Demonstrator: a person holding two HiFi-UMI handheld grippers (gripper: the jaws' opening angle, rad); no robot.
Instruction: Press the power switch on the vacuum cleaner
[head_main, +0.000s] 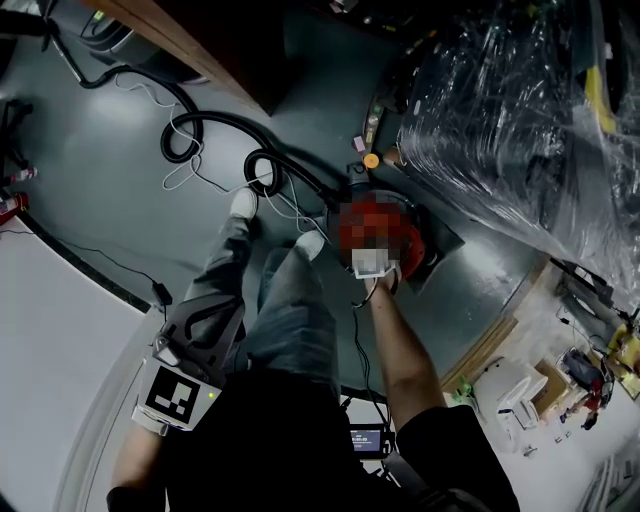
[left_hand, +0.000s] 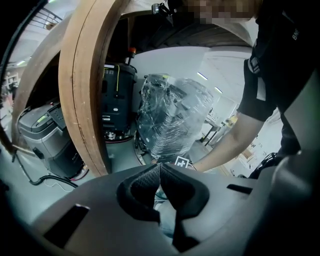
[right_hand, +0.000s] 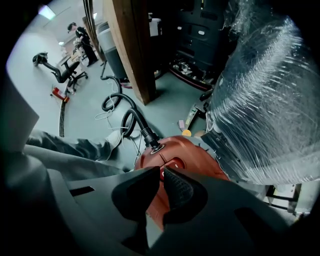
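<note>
Smooth grey floor (head_main: 90, 125) bears a rounded red vacuum cleaner (right_hand: 197, 155); right hand-held gripper (right_hand: 161, 171) and left hand-held gripper (left_hand: 160, 168) show jaws together.

A plastic-wrapped load (head_main: 520, 110) stands tight beside the vacuum cleaner (right_hand: 195, 150); its hose (head_main: 215, 125) loops across otherwise open floor (head_main: 90, 170) toward a wooden post (right_hand: 132, 45).

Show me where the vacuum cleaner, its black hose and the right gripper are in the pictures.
vacuum cleaner (right_hand: 200, 155): right gripper view, on the red top shell.
black hose (right_hand: 140, 122): right gripper view, on the stretch above its connector.
right gripper (right_hand: 161, 170): right gripper view, midway between its fingertips.
</note>
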